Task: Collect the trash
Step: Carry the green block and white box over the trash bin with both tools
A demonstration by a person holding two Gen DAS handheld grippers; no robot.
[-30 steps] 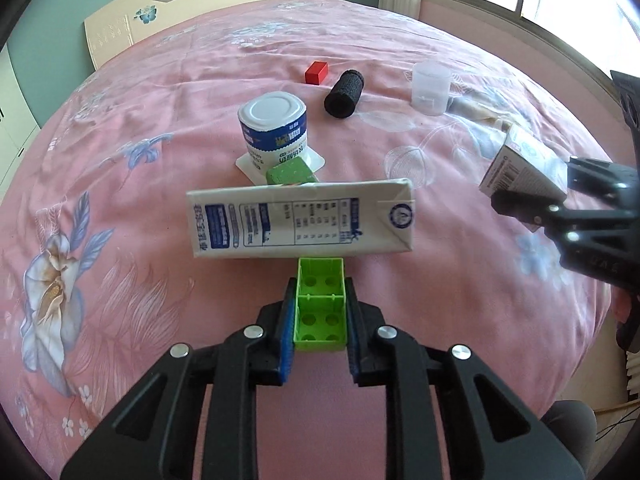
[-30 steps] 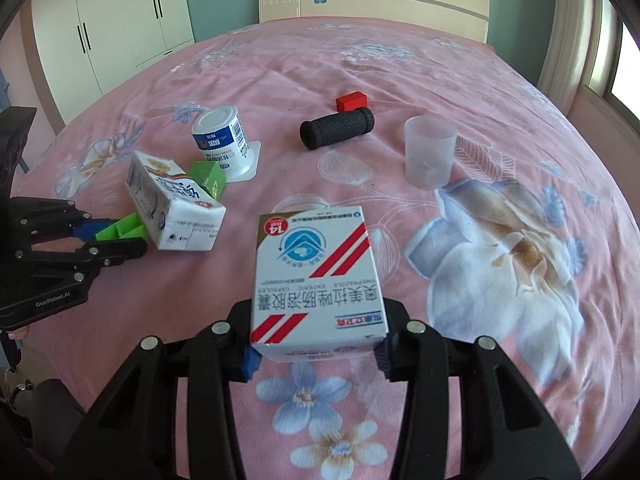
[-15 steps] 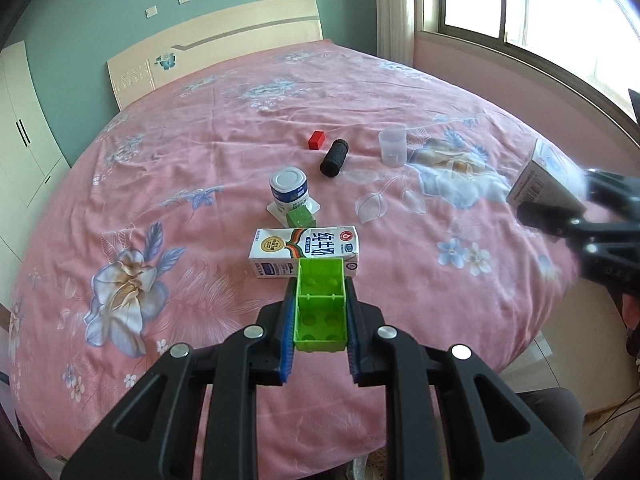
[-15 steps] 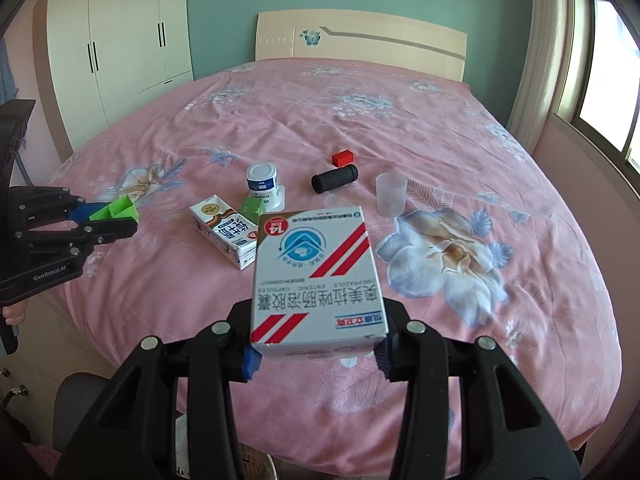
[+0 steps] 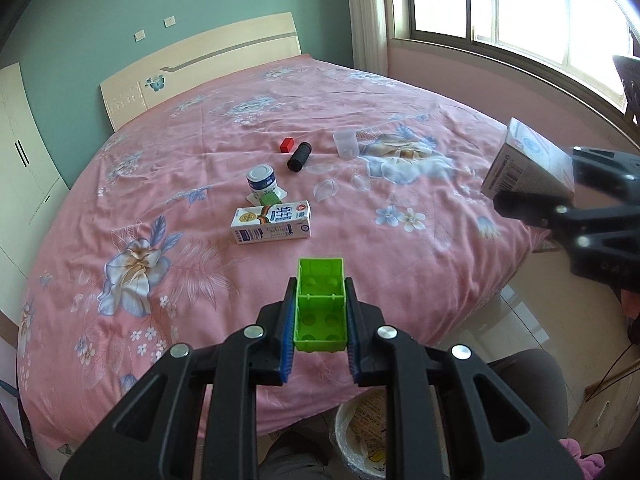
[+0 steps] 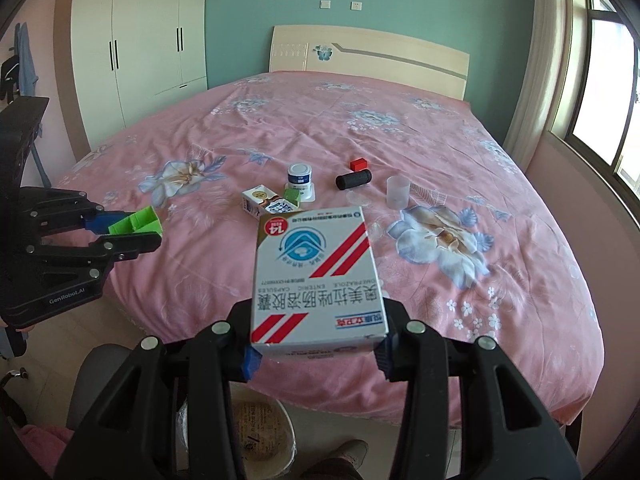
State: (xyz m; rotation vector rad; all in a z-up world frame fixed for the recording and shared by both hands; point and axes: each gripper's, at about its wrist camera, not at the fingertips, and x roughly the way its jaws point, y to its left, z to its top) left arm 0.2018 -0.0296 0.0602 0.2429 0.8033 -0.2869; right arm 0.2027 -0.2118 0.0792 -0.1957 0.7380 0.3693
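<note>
My left gripper [image 5: 320, 316] is shut on a green plastic brick [image 5: 321, 304], held above the foot edge of the pink bed. My right gripper [image 6: 316, 356] is shut on a white medicine box [image 6: 316, 276] with red stripes; it also shows in the left wrist view [image 5: 528, 168] at far right. A lined trash bin [image 5: 366, 436] stands on the floor below both grippers, also seen in the right wrist view [image 6: 260, 428]. On the bed lie a milk carton [image 5: 272, 222], a small can [image 5: 262, 180], a second green block [image 5: 269, 200], a black roller [image 5: 299, 157], a red block [image 5: 287, 145] and a clear cup [image 5: 346, 144].
The pink floral bed [image 5: 200, 128] fills the middle, with its headboard [image 5: 200, 64] at the back. A wardrobe [image 6: 140, 56] stands left, a window [image 5: 520, 12] right. Bare floor [image 5: 532, 320] lies beside the bed's foot.
Both grippers have pulled up and back from the bed with their objects still held. The trash bin on the floor has come into view below them.
</note>
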